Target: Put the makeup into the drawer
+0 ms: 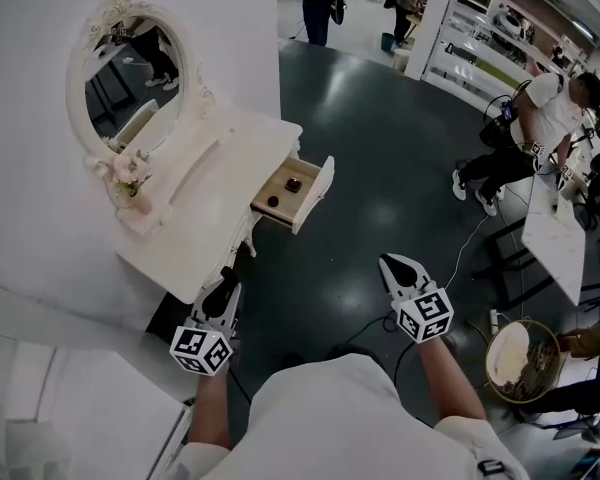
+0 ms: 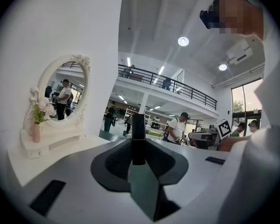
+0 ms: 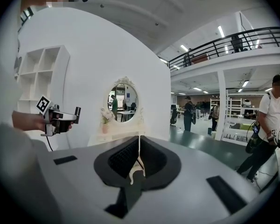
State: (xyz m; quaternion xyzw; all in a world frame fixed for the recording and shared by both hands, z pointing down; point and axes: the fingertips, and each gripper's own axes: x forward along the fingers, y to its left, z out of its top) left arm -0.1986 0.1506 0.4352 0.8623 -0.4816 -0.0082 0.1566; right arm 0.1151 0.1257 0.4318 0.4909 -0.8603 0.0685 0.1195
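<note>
Done: the white drawer with a pale wooden floor (image 1: 316, 194) stands pulled out of the white ornate dressing table (image 1: 212, 203), and a small dark square makeup piece (image 1: 293, 184) and a small dark round makeup piece (image 1: 273, 201) lie inside it, apart from each other.
Left to do: by my reading, one more piece must go in and the drawer is not yet pushed shut.
Task's thing now: a slim black makeup tube (image 2: 138, 139) stands upright between the left gripper's pads, short of the drawer.
Left gripper (image 1: 226, 282): jaws closed on that tube.
Right gripper (image 1: 393, 265): jaws drawn together to a slit, nothing between them.
Makeup count: three, two in the drawer and one carried.
Tabletop makeup: none that I can see.
Drawers open: one.
Grippers: two.
Oval white-framed mirror (image 1: 130, 78): one.
</note>
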